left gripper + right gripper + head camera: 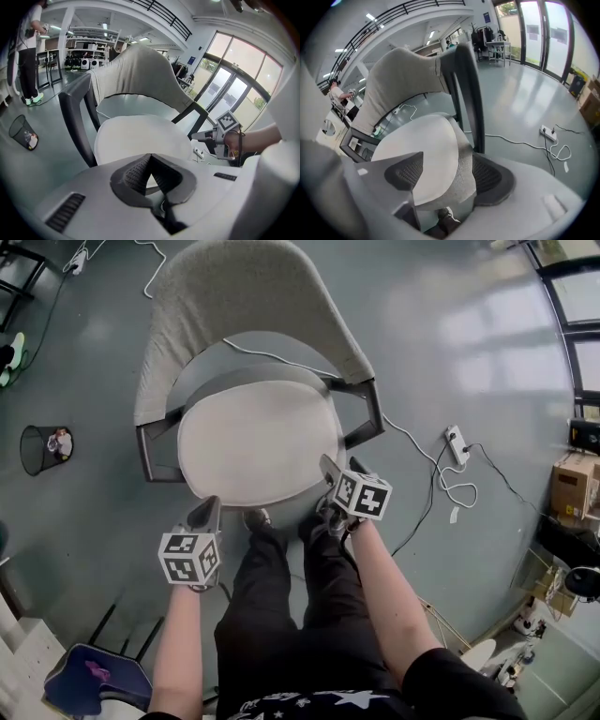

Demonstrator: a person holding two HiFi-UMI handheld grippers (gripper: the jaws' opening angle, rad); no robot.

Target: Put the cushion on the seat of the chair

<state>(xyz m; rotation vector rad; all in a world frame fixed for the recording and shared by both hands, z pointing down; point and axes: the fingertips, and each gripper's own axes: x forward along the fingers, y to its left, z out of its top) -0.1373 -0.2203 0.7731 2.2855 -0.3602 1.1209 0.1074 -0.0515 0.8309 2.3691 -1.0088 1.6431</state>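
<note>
Most of chair (246,296) seat hidden under cushion (258,442); cardboard box (574,486) cut by right edge; bin (45,448) contents too small.

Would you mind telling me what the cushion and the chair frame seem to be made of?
Cushion: smooth off-white top, perhaps leatherette; its edge looks like grey woven fabric, showing a nubbly texture. Frame: dark, matte, rigid bars, likely painted metal or wood.

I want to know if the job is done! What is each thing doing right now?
chair: upright.
cushion: lying flat on the chair's seat.
left gripper: shut, empty.
right gripper: open, cushion's edge between its jaws.
bin: upright, some trash inside.
</note>
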